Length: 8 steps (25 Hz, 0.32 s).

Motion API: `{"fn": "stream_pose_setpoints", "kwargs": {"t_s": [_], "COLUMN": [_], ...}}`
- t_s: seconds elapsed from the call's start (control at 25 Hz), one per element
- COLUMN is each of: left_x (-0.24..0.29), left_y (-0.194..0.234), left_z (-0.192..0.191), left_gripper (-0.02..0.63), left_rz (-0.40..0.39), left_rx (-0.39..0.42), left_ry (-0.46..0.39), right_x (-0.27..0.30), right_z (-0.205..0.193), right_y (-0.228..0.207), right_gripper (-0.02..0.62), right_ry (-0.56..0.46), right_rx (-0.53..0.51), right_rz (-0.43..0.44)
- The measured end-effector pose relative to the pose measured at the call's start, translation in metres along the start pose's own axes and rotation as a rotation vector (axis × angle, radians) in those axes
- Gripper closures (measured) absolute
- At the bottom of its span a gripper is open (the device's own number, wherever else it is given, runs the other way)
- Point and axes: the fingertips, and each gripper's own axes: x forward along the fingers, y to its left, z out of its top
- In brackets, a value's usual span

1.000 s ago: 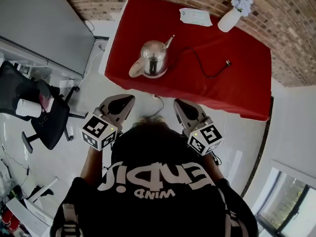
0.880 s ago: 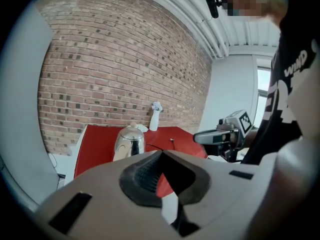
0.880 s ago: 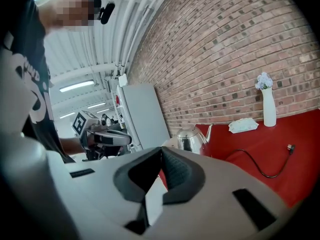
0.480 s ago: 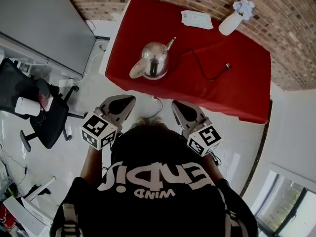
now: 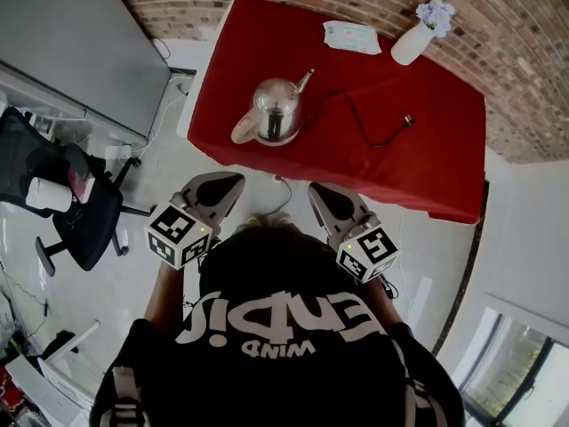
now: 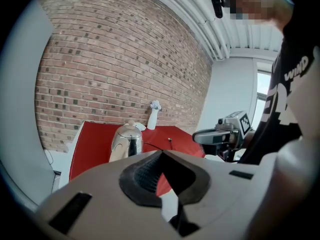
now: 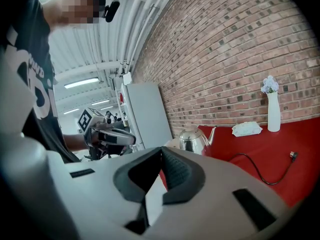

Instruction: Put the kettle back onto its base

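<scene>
Red cloth covers a table (image 5: 427,158) set against a brick wall (image 5: 498,25), seen from above the head of a person (image 5: 284,327) in a black printed T-shirt. A shiny steel kettle (image 5: 274,109) stands upright near the table's front left edge. Its thin spout points toward the wall and its pale handle toward the person. A black cord (image 5: 360,123) comes out from under the kettle and snakes across the cloth to a loose plug (image 5: 409,119) lying near the middle of the table. A dark rim shows beneath the kettle, but the base cannot be made out clearly. At the far edge are a white packet (image 5: 352,35) and a white vase (image 5: 413,38) holding pale flowers. The left gripper (image 5: 235,179) and the right gripper (image 5: 315,189) are held side by side over the white floor (image 5: 116,283). Both are short of the table, well apart from the kettle, and point toward it. Each has its jaws pressed together with nothing between them. A black office chair (image 5: 76,212) stands on the floor to the left.
</scene>
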Motion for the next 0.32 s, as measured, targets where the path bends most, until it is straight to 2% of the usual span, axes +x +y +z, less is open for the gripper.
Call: {"fn": "stream_pose_setpoints", "kwargs": {"t_s": [0.32], "left_x": [0.0002], "left_y": [-0.0029], "left_z": [-0.0066], "left_gripper": [0.598], "left_rz": [-0.015], "left_rx": [0.000], "left_ry": [0.018], "right_x": [0.0019], "right_z": [-0.0030], "right_y": [0.0044], "right_gripper": [0.572], "right_ry": [0.008], "right_rx": [-0.014], "right_rz": [0.016]}}
